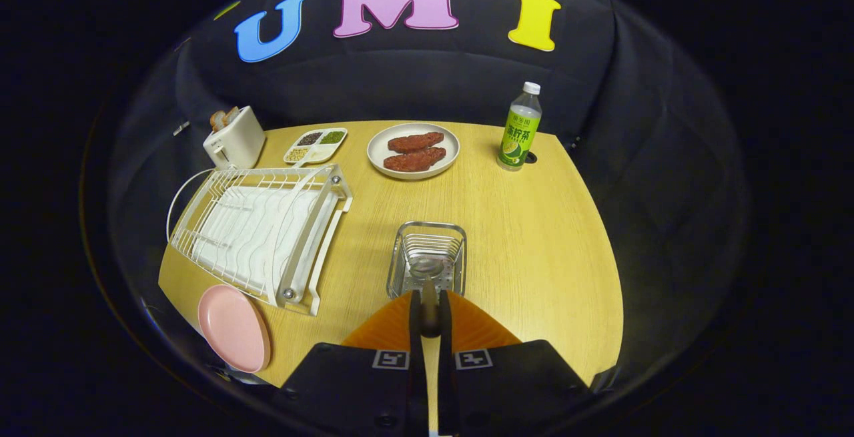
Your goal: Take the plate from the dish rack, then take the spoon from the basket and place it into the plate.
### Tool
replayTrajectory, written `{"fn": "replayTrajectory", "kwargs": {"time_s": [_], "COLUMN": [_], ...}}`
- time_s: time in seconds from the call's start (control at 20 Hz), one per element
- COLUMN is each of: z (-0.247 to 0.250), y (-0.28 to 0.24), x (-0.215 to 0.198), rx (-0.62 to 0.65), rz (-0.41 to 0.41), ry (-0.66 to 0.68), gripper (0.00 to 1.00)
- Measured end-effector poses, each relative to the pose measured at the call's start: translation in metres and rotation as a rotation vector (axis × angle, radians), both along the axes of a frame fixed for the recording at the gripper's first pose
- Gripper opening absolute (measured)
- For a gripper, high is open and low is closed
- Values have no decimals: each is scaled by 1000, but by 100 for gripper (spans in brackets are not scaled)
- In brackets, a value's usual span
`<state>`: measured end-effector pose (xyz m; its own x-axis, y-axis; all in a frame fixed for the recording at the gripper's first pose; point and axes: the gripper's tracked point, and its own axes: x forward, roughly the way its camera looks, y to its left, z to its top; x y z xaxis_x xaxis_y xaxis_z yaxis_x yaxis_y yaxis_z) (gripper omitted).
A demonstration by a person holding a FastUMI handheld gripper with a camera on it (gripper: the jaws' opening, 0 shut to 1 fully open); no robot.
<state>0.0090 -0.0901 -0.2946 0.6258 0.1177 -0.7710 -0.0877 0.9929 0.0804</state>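
Tongs (428,309) clamped on spoon (428,290) handle; spoon bowl inside basket (428,258) just ahead.

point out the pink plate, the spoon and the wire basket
pink plate (233,327), gripper view, middle of its face
spoon (428,303), gripper view, handle between the closed jaws
wire basket (430,227), gripper view, far rim
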Motion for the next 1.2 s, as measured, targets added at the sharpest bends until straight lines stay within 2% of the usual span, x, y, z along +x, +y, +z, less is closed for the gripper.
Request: {"fn": "replayTrajectory", "kwargs": {"time_s": [0.3, 0.55, 0.85, 1.05, 1.2], "z": [57, 132, 178, 166, 135], "y": [-1, 32, 135, 206, 254], "x": [1, -19, -63, -93, -119], "rx": [27, 82, 251, 314, 330], "rz": [-42, 11, 157, 282, 377], "ry": [-48, -147, -162, -121, -56], "gripper": [10, 10, 10, 10, 10]}}
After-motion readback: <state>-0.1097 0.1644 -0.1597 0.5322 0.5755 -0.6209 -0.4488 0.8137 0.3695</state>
